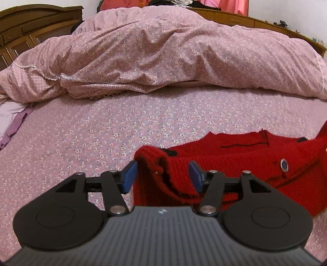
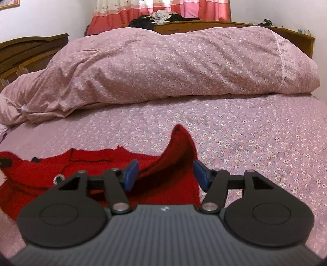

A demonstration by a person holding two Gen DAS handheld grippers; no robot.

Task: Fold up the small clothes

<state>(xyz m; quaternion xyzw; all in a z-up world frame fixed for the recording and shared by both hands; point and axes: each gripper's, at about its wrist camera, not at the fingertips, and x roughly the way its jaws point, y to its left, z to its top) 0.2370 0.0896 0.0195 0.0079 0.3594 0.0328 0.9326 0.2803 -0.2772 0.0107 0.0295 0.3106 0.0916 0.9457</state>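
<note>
A small red knitted cardigan [image 1: 235, 163] with black trim and a round silver-rimmed button [image 1: 284, 164] lies on the pink floral bedsheet [image 1: 102, 139]. My left gripper [image 1: 162, 177] is open over its left end; a bunched fold of red knit sits between the blue pads [image 1: 129, 177], loose. In the right wrist view the cardigan [image 2: 92, 161] spreads to the left, and its right end stands up in a point [image 2: 180, 141]. My right gripper [image 2: 166, 175] is open around the base of that point, and the pads are not pressing on it.
A heaped pink floral duvet [image 1: 173, 53] fills the far half of the bed. A purple cloth [image 1: 10, 122] lies at the left edge. A wooden headboard [image 1: 24, 30] stands at the left. Behind the bed are a wooden cabinet [image 2: 204, 25] and red curtains [image 2: 194, 10]. Bare sheet [image 2: 255, 133] lies right of the cardigan.
</note>
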